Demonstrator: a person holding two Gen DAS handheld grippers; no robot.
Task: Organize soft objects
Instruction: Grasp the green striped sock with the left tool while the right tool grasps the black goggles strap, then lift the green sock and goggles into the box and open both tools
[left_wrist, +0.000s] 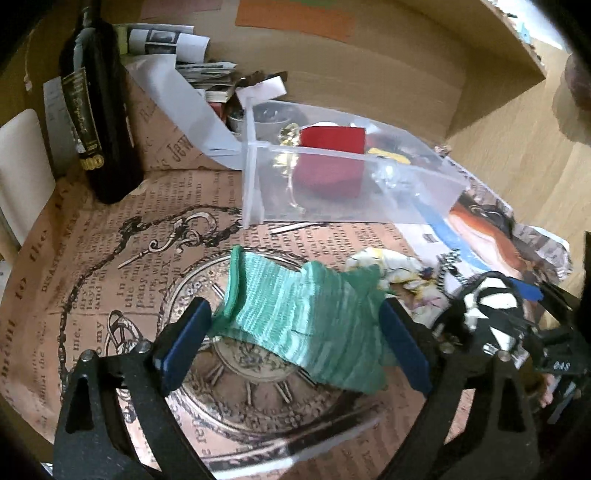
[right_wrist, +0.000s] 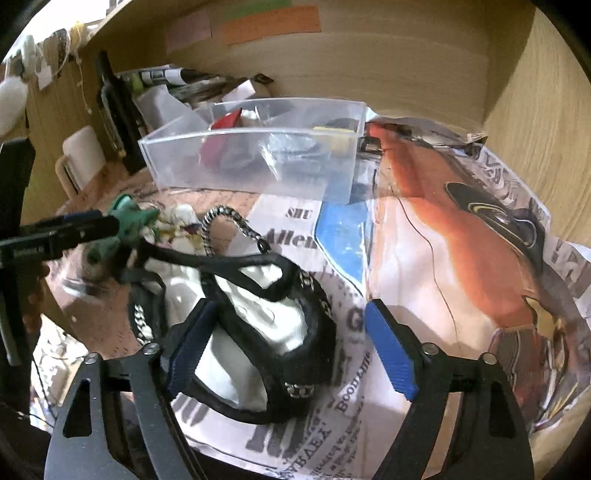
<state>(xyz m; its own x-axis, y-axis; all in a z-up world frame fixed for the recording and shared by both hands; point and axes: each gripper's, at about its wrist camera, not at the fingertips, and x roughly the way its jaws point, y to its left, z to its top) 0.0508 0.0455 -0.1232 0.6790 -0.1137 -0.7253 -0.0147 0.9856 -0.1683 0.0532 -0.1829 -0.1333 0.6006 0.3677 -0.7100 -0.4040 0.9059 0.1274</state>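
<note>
A green knitted sock (left_wrist: 299, 317) lies between the wide-open fingers of my left gripper (left_wrist: 295, 343), above the printed paper; whether it touches the pads I cannot tell. It also shows in the right wrist view (right_wrist: 129, 225) at the left gripper's tip. My right gripper (right_wrist: 291, 343) is open over a black-and-white pouch with a metal chain (right_wrist: 266, 332); its left pad is against the pouch's edge. The pouch also shows in the left wrist view (left_wrist: 491, 299). A crumpled floral cloth (left_wrist: 391, 266) lies beyond the sock.
A clear plastic bin (right_wrist: 258, 162) holding a red object (left_wrist: 332, 162) and small items stands behind, also in the left wrist view (left_wrist: 351, 184). A dark bottle (left_wrist: 99, 110) stands at the left. Papers pile at the back. Wooden walls enclose the shelf (right_wrist: 406, 74).
</note>
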